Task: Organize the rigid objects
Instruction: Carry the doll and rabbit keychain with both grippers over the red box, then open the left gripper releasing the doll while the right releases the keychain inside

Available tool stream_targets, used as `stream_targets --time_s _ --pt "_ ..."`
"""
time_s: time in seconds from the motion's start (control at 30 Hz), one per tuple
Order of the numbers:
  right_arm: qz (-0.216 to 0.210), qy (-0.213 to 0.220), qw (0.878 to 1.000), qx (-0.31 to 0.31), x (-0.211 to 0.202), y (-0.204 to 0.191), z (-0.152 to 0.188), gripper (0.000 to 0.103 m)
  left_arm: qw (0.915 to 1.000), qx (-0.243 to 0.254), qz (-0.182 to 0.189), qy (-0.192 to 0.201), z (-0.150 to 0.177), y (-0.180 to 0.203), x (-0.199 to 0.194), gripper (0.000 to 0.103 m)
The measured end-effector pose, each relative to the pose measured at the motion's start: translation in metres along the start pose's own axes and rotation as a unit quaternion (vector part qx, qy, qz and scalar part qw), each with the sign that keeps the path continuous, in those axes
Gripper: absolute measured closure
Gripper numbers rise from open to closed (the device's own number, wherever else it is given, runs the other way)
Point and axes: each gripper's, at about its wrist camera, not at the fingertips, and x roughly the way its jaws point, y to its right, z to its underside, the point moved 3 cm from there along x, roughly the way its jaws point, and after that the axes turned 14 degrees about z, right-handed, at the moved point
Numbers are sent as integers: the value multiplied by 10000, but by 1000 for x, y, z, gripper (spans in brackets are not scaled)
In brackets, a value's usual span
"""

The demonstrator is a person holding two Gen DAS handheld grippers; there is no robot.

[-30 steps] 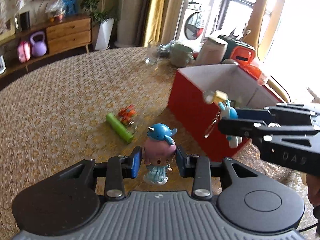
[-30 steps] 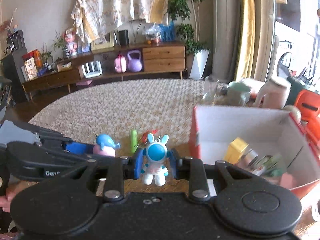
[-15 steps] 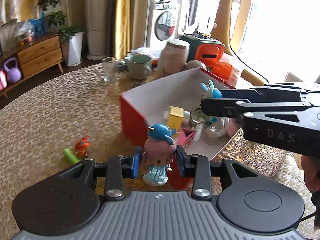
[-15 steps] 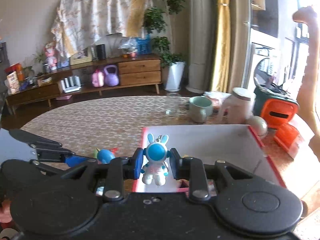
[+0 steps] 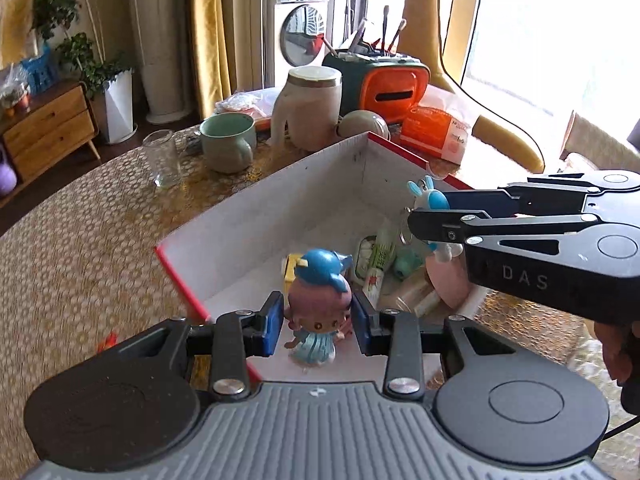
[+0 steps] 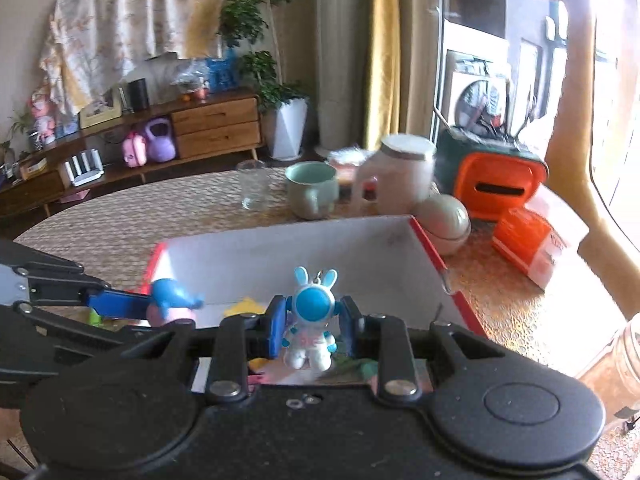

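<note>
We are in a home, in a living and dining room. We see a wooden sideboard (image 6: pixel 216 128) with drawers along the wall, and on its low shelf stand a purple kettlebell (image 6: pixel 160 140) and some small toys. Beside it a green plant grows in a white pot (image 6: pixel 286 128). Yellow curtains (image 5: pixel 208 32) hang near a bright window, and behind them stands a washing machine (image 5: pixel 298 32) (the round door is clear to see). The table (image 5: pixel 80 220) carries a patterned cloth, a green mug (image 5: pixel 228 142), a drinking glass (image 5: pixel 162 158) and an orange tissue pack (image 5: pixel 438 132).
</note>
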Motion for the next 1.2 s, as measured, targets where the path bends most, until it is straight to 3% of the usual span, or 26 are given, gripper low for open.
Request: stream_targets --time_s 0.2,0.43,0.77,1.07,1.13,1.2 --pt "139 -300 9994 95 32 15 16 76 9995 -95 27 -310 -2 -2 37 71" --pt "245 -598 9979 26 58 17 30 76 9994 -31 127 -306 -7 2 54 71" --pt "276 -677 9973 33 63 16 33 73 9994 35 -65 -334 -16 0 82 70" --pt "175 -612 9979 98 45 22 31 59 9997 -2 72 -251 -18 2 77 70" --pt "181 -595 9980 80 40 21 31 58 9996 -65 108 -233 -16 2 72 66" --pt "158 -577 9982 66 34 20 32 56 9997 -111 94 -176 -13 1 65 55"
